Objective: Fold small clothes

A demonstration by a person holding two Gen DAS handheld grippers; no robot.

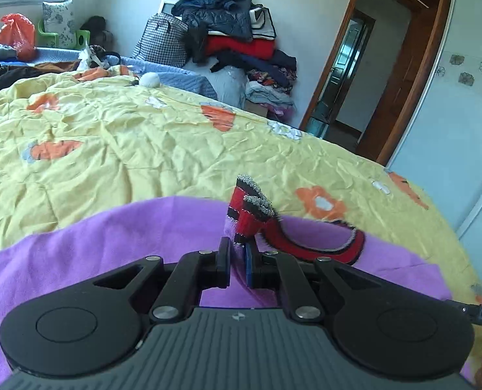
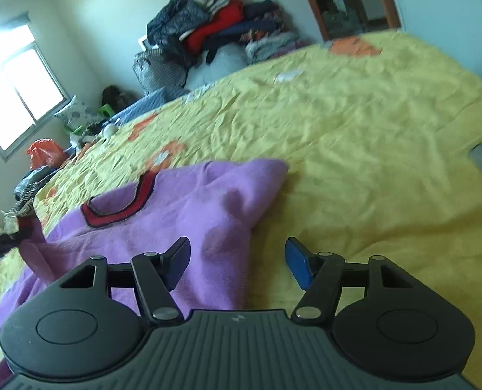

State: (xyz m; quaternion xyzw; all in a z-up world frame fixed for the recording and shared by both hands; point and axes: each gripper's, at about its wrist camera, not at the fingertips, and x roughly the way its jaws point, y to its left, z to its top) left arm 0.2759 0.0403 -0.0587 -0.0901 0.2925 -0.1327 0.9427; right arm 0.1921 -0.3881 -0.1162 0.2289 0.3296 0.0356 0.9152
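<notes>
The left gripper is clamped on a red-and-black striped cuff of the purple sweater, lifting it off the garment. The sweater lies spread on the yellow flowered quilt. The right gripper hangs with its fingers wide apart over the sweater's edge, gripping nothing.

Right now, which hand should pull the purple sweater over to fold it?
Probably the left. The left gripper is already shut on the purple sweater, pinching it by the striped cuff. The right gripper is open above the sweater's edge and grips nothing.
</notes>
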